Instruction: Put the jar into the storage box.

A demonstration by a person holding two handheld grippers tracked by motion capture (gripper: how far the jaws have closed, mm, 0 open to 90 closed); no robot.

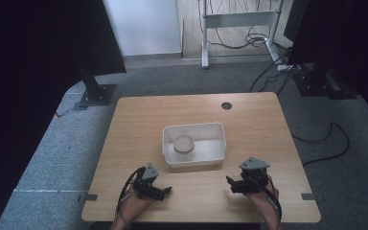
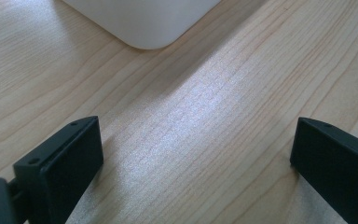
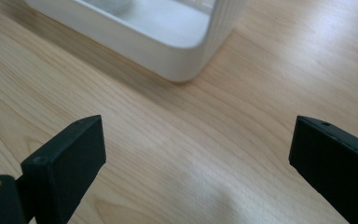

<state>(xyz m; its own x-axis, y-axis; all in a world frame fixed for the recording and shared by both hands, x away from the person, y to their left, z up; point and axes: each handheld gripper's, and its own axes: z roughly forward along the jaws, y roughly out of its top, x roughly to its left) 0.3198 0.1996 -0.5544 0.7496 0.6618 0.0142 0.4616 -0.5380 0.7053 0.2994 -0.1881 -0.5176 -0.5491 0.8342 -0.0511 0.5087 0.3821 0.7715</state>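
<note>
A white tub point(image 1: 194, 155) sits near the middle of the wooden surface point(image 1: 139, 120), and it serves as the landmark here: inside it, toward its left half, stands a small clear jar point(image 1: 183, 145) with a pale lid, upright as far as the high view lets one tell. The left tongs point(image 1: 165, 190) rest low on the surface just short of the tub's near left corner, and the right tongs point(image 1: 230, 183) lie just short of its near right corner, each held in a hand that comes in from the near edge. Both pairs stand wide apart with nothing between them; the left gripper view shows bare wood grain between the two black jaws and the tub's rounded corner point(image 2: 144, 28) beyond, and the right gripper view shows the same open gap with the tub's wall point(image 3: 168, 56) ahead and part of its white floor above it. Neither pair touches the tub or the jar. As a judgement, the work has hardly begun: the jar sits untouched in the tub, and the tongs look parked at a ready stance on either side of the tub's near wall (a starting pose, most likely). What is left seems to be nearly everything: bringing one pair over the tub's rim, closing on the jar, and perhaps steadying the tub with the other pair.
</note>
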